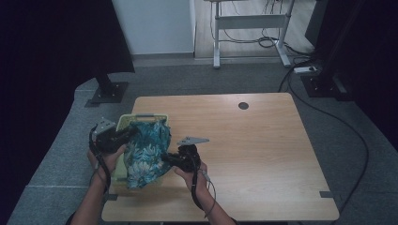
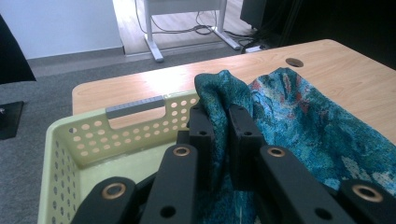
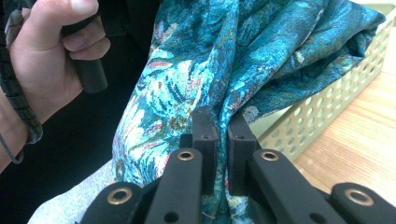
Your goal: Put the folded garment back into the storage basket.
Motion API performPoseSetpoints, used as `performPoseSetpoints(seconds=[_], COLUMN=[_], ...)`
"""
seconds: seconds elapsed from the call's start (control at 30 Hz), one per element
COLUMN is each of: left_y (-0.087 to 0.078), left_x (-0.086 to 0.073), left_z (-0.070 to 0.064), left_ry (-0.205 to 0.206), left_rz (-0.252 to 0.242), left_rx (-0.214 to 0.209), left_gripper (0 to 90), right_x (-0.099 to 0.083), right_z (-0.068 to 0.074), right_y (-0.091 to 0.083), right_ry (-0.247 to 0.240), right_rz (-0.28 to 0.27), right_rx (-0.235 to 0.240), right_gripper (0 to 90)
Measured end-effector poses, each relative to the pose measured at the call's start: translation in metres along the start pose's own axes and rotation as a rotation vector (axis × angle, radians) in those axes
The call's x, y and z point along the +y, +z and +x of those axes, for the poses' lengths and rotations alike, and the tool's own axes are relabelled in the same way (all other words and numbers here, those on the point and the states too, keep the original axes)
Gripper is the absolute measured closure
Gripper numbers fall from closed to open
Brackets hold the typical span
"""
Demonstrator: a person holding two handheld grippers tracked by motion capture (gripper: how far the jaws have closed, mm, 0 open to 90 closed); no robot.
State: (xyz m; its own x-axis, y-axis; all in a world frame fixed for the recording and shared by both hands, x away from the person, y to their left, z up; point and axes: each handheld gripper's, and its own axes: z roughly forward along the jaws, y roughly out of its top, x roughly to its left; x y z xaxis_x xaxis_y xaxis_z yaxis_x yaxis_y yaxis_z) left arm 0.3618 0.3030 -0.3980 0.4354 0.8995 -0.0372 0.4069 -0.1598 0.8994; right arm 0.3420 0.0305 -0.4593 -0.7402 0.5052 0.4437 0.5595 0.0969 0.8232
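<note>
The left gripper (image 1: 126,134) has its jaws pinched together on a fold of the teal patterned cloth (image 1: 148,150); in the left gripper view (image 2: 218,121) the fabric runs up between the two black jaws, which grip it near its upper edge. The right gripper (image 1: 165,157) is clamped on the same cloth lower down, and in the right gripper view (image 3: 219,126) a seam of the fabric (image 3: 224,60) is squeezed between its jaws.

The cloth hangs between the two grippers, bunched over the near right part of a pale green perforated basket (image 1: 123,123). Part of it drapes over the basket's right wall and part reaches down past the basket's near end towards the table (image 1: 263,150). In the left gripper view the basket's inside (image 2: 116,163) is open on the side away from the cloth, with a grey handle (image 2: 135,106) on its far wall.

The basket sits at the table's left edge, close to the near left corner. To the right of the right gripper the tabletop is bare wood up to the far and right edges, with a dark round hole (image 1: 243,106) near the far edge. The left hand (image 3: 46,70) is seen wrapped round its gripper's handle, just beside the cloth.
</note>
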Motion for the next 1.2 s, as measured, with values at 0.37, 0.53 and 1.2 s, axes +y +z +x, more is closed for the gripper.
performPoseSetpoints(seconds=[0.37, 0.53, 1.2], left_y=[0.008, 0.010, 0.005], left_x=[0.005, 0.005, -0.007], left_z=[0.002, 0.005, 0.032], left_ry=[0.012, 0.005, -0.025], left_rz=[-0.004, -0.007, 0.002], left_rx=[-0.009, -0.008, 0.024], left_gripper=[81.9, 81.9, 81.9], right_x=[0.007, 0.010, 0.009], right_z=[-0.002, -0.002, 0.002], right_y=[0.008, 0.011, 0.044], right_ry=[0.010, 0.011, 0.026], right_rz=[-0.010, -0.014, 0.005], right_rx=[-0.013, -0.021, -0.016], right_gripper=[84.0, 84.0, 84.0])
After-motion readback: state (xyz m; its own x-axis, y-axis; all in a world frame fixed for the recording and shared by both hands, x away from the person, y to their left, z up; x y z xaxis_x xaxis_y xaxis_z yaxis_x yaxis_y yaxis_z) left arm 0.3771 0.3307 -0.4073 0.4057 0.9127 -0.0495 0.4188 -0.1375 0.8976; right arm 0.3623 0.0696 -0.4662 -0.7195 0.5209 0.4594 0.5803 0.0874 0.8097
